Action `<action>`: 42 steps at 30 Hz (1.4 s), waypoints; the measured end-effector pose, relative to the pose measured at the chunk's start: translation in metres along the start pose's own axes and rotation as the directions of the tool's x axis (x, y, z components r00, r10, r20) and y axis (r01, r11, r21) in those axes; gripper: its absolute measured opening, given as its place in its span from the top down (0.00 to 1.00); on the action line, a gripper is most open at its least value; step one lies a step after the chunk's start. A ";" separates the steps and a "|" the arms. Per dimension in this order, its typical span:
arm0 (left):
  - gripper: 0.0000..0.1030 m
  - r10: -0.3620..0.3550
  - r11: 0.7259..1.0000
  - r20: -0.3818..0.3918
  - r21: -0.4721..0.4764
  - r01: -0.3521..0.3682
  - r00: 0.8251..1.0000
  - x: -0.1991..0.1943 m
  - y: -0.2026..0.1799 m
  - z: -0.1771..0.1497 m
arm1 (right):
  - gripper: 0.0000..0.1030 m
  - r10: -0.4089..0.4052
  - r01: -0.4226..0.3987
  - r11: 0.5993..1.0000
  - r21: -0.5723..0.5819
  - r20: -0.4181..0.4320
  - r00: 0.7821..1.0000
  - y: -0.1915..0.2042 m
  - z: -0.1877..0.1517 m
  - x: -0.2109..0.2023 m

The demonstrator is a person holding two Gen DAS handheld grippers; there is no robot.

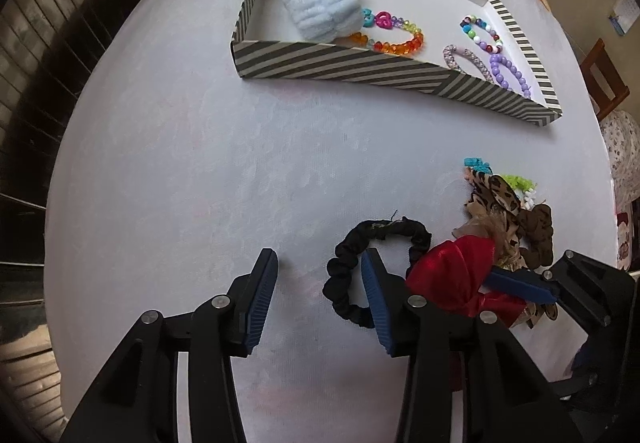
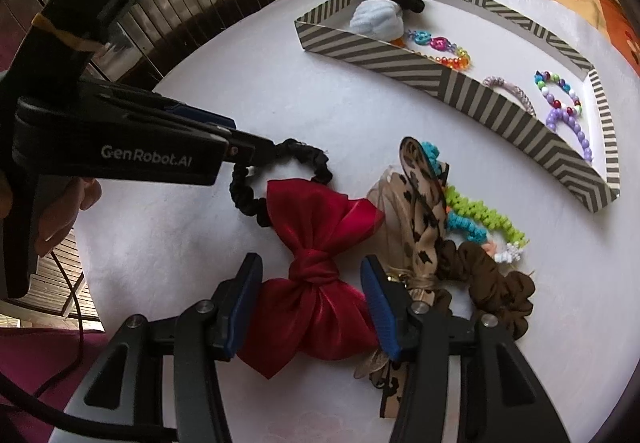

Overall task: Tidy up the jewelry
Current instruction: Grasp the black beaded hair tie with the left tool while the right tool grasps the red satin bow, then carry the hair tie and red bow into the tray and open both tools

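Observation:
A black scrunchie (image 1: 380,231) lies on the white table. My left gripper (image 1: 320,259) stands open over it, pointing steeply down, with one finger inside the ring and the ring's left side between the jaws. My right gripper (image 2: 312,275) is open, straddling the knot of a red satin bow (image 2: 320,227) that lies flat. In the right wrist view the left gripper (image 2: 248,141) hovers over the black scrunchie (image 2: 248,199). In the left wrist view one of the right gripper's pads (image 1: 520,285) lies over the red bow (image 1: 448,271).
A striped box (image 1: 340,67) at the back holds scrunchies, bead bracelets and hair ties. A leopard-print bow (image 2: 424,203), a brown scrunchie (image 2: 500,283) and green and teal coil ties (image 2: 480,215) lie right of the red bow. The table's edge curves close on the left. A hand (image 2: 60,219) grips the left tool.

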State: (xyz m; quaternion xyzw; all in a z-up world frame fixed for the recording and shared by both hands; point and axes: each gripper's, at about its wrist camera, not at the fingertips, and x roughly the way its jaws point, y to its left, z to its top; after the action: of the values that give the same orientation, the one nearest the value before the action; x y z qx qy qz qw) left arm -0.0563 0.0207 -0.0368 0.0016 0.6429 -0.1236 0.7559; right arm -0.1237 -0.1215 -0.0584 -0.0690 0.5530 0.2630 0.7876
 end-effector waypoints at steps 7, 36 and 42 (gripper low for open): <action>0.78 0.044 0.999 -0.004 0.028 -0.044 0.999 0.009 -0.012 0.004 | 0.50 0.015 -0.016 1.000 0.025 0.011 1.000 0.000 -0.005 -0.002; 1.00 0.047 0.999 0.148 0.008 -0.049 0.988 -0.062 -0.006 0.013 | 0.83 0.128 -0.166 0.972 0.166 0.218 0.968 -0.035 -0.007 -0.090; 1.00 0.069 0.995 0.192 0.052 -0.080 0.979 -0.078 -0.015 0.030 | 0.83 0.093 -0.144 0.973 0.183 0.258 0.962 -0.045 0.002 -0.101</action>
State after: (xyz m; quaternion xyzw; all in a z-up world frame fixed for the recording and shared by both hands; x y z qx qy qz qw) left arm -0.0412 0.0153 0.0468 0.0362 0.5633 -0.1138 0.8176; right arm -0.1248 -0.1929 0.0256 0.0772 0.4771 0.2596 0.8361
